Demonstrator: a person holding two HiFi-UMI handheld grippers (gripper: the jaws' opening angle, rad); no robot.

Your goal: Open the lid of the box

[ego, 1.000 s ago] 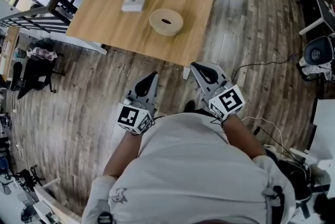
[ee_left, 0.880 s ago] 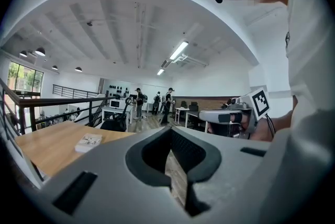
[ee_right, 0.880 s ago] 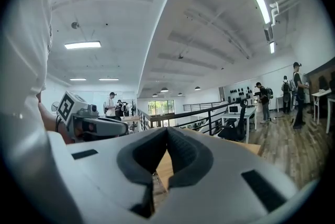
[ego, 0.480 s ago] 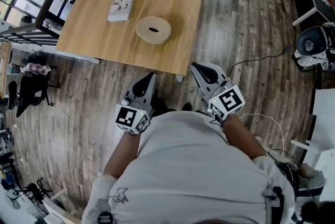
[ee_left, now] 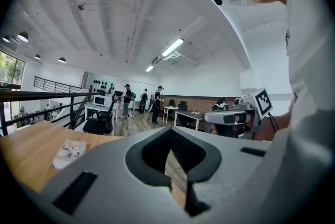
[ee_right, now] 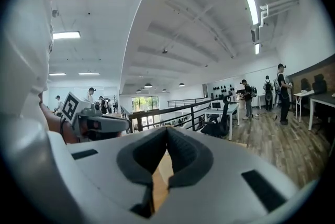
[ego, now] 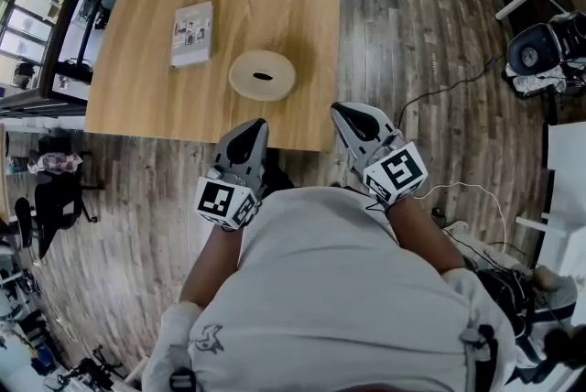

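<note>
The round wooden box [ego: 262, 74] lies on the table [ego: 137, 70], just ahead of the left gripper [ego: 248, 132] and ahead and to the left of the right gripper [ego: 348, 115]. To open it well, I think both grippers must first open over the table, one steadying the body while the other takes the lid's rim. Both have their jaws together on nothing and are held side by side near the person's chest, pointing almost level.

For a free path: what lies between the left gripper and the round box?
Nothing: the head view shows only bare light wooden table between the grey left gripper and the round pale wooden box.
</note>
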